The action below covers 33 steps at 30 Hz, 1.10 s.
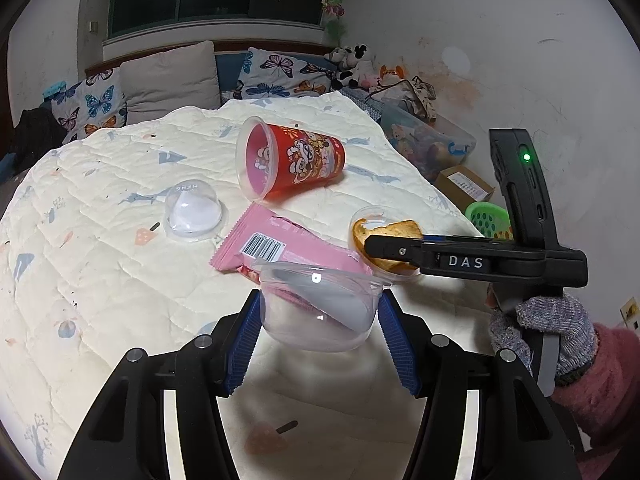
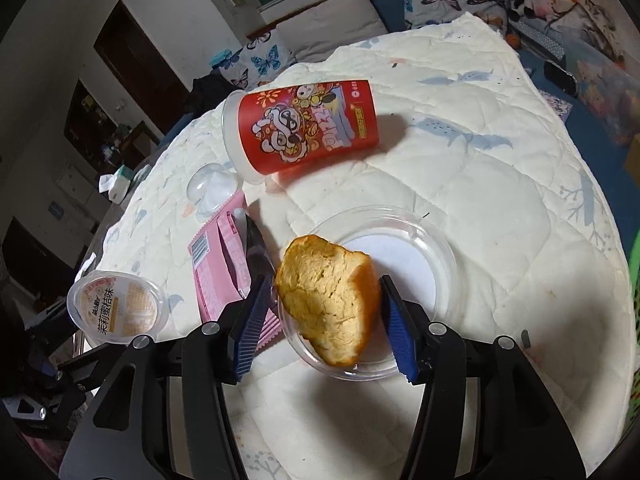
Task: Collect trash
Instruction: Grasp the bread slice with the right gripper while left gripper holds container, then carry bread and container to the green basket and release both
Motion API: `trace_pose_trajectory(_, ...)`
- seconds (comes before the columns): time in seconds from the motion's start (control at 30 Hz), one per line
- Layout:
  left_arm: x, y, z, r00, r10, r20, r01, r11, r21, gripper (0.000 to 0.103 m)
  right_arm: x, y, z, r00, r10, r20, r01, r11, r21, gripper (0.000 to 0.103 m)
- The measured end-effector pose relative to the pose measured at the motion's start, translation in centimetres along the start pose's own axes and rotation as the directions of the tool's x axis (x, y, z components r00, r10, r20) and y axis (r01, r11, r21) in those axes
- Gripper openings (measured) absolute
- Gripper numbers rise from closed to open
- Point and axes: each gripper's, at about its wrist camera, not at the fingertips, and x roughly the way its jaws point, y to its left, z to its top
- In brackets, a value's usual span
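My left gripper (image 1: 320, 300) is shut on a clear plastic jelly cup (image 1: 320, 312), held just above the white quilt (image 1: 120, 280). In the right wrist view that cup (image 2: 112, 308) shows its orange printed lid at the far left. My right gripper (image 2: 326, 280) straddles a torn piece of bread (image 2: 328, 300) resting in a clear round dish (image 2: 420, 248). Its blue pads stand close beside the bread, with thin gaps. A red printed cup (image 1: 292, 160) (image 2: 304, 128) lies on its side. A pink wrapper (image 1: 280, 246) (image 2: 222, 264) and a clear dome lid (image 1: 194, 210) (image 2: 210, 192) lie nearby.
The quilt covers a bed with butterfly pillows (image 1: 92, 104) and soft toys (image 1: 352, 64) at its head. Beside the bed on the right stand a plastic storage bin (image 1: 428, 140), a cardboard box (image 1: 464, 186) and a green basket (image 1: 488, 220). A gloved hand (image 1: 552, 332) holds the right gripper.
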Motion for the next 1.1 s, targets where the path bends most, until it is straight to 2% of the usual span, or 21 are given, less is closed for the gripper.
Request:
trace_pose_trajectory(0.27,0.4,0.4,-0.2,1.0,-0.003,-0.012,0.003,1.0,-0.015,0.057,0.2,0.5,0.1,0.999,-0.034,0.0,0.034,0.999,-0.04,0.053)
trace_pose_trajectory(0.43,0.4,0.2,-0.1,1.0,-0.003,-0.015,0.003,1.0,-0.012,0.057,0.4,0.9,0.0,0.999,-0.039,-0.007,0.039,0.997,-0.071,0.058)
trace_pose_trajectory(0.57,0.5,0.2,-0.1,1.0,-0.004,-0.017,0.003,1.0,-0.014,0.057,0.5,1.0,-0.1,0.999,-0.051,-0.001,0.051,0.996,-0.08,0.058)
trace_pose_trajectory(0.67,0.5,0.1,-0.1,1.0,-0.005,-0.017,0.004,1.0,-0.014,0.057,0.5,1.3,-0.2,0.997,-0.073,0.003,0.073,0.991,-0.109,0.053)
trace_pose_trajectory(0.77,0.5,0.2,-0.1,1.0,-0.004,-0.015,0.004,1.0,-0.015,0.057,-0.3,1.1,-0.2,0.998,-0.057,0.028,0.059,0.994,-0.091,0.036)
trace_pose_trajectory(0.87,0.6,0.1,0.0,1.0,-0.003,-0.014,0.003,1.0,-0.012,0.057,-1.1,0.7,0.1,0.998,-0.042,0.043,0.045,0.997,-0.069,0.032)
trace_pose_trajectory(1.1,0.6,-0.5,0.5,1.0,-0.016,-0.008,0.016,1.0,0.004,0.057,-3.0,0.2,0.2,0.997,-0.026,0.073,0.028,0.999,-0.036,0.03)
